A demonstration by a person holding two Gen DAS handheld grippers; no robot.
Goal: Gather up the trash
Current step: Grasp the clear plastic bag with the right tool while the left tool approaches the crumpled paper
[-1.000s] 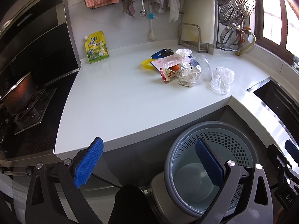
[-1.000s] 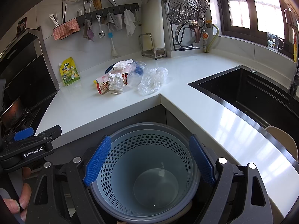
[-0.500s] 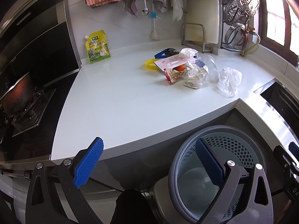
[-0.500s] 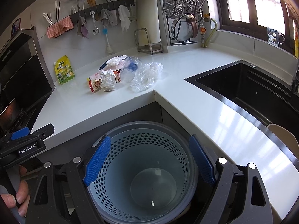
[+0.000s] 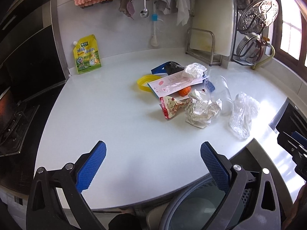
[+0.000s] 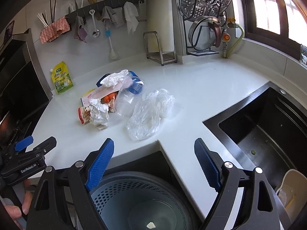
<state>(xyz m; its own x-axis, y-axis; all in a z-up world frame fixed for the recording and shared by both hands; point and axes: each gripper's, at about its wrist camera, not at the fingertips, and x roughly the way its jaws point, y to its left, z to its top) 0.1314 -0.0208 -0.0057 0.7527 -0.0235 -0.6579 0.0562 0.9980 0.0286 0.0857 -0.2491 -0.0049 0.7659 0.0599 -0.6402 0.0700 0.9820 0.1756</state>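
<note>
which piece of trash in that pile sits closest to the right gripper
The clear plastic bag, crumpled at the pile's right edge. It lies nearest the right gripper; the crumpled paper and clear cup lie farther back.

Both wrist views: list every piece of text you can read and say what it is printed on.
"GenRobot.AI": white lettering on the black body of the left gripper, seen in the right wrist view.
Yellow pouch by the wall: large Chinese characters and a small green logo, too blurred to quote.
Red snack wrapper: print too small to read.
Pink-and-white flat package: markings unreadable.
Right gripper: no text visible.
</note>
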